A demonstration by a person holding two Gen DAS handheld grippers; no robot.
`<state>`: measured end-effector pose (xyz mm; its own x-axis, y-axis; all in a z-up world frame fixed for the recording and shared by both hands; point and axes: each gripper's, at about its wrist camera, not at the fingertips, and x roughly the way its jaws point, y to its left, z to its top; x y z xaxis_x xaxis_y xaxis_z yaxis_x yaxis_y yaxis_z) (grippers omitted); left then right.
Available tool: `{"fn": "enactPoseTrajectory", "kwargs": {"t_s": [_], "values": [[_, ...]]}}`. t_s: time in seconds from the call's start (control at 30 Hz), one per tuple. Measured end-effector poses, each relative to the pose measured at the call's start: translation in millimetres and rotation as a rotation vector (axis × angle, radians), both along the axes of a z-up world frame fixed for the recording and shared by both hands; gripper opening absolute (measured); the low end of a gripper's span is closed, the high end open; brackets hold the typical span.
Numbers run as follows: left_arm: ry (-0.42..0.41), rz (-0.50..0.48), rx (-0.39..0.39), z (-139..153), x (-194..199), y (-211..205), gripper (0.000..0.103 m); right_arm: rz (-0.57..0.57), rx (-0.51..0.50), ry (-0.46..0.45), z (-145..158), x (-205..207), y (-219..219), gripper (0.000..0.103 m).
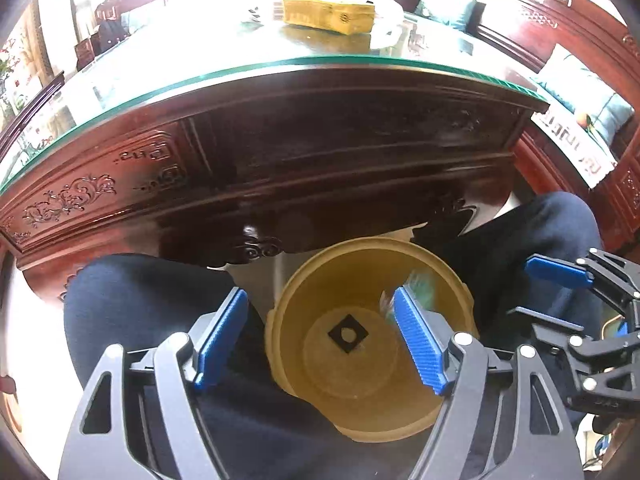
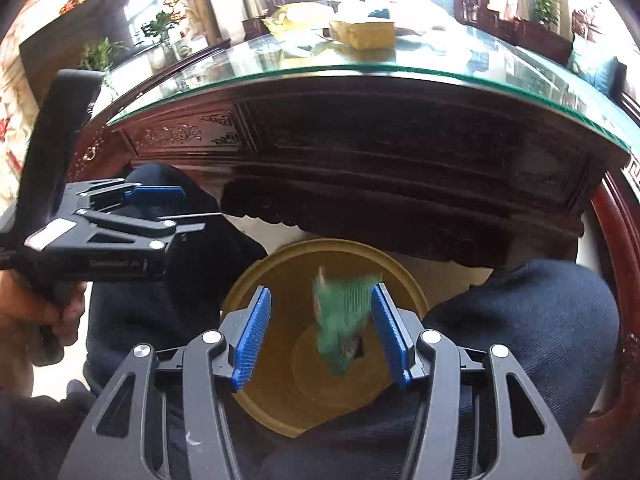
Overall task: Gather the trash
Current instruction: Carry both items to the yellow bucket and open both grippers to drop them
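Observation:
A round yellow bin (image 1: 460,404) stands on the floor between a person's dark-trousered knees, under the table's edge. My left gripper (image 1: 320,296) hangs open over it with nothing between its blue pads. A small black square (image 1: 348,334) lies on the bin's bottom. In the right wrist view my right gripper (image 2: 320,290) is open above the same bin (image 2: 256,276). A blurred green wrapper (image 2: 342,316) is loose between its jaws, close to the right pad. That wrapper (image 1: 420,286) also peeks out behind my left gripper's right finger. Each gripper shows in the other's view: the right gripper (image 1: 588,300), the left gripper (image 2: 160,204).
A carved dark-wood table with a glass top (image 1: 320,62) rises just beyond the bin. A yellow box (image 1: 328,14) and some white bags lie on it. The person's knees (image 1: 140,300) flank the bin closely on both sides. Wooden sofas with cushions (image 1: 580,92) stand to the right.

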<state>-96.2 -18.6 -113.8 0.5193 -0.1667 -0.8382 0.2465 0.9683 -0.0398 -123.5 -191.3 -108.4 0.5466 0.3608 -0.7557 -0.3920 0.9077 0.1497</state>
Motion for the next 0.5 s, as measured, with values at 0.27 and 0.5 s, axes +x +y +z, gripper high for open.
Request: {"fn": "enactPoseTrajectory", "kwargs": {"t_s": [0.27,0.5], "values": [[-0.121,0.052,-0.043,30,20,4,0.080,-0.014,0.057,-0.156,38,10,-2,0.052],[-0.346,0.158,-0.036,85,60,18,0.099,-0.040,0.086,-0.354,83,51,3,0.075]]}}
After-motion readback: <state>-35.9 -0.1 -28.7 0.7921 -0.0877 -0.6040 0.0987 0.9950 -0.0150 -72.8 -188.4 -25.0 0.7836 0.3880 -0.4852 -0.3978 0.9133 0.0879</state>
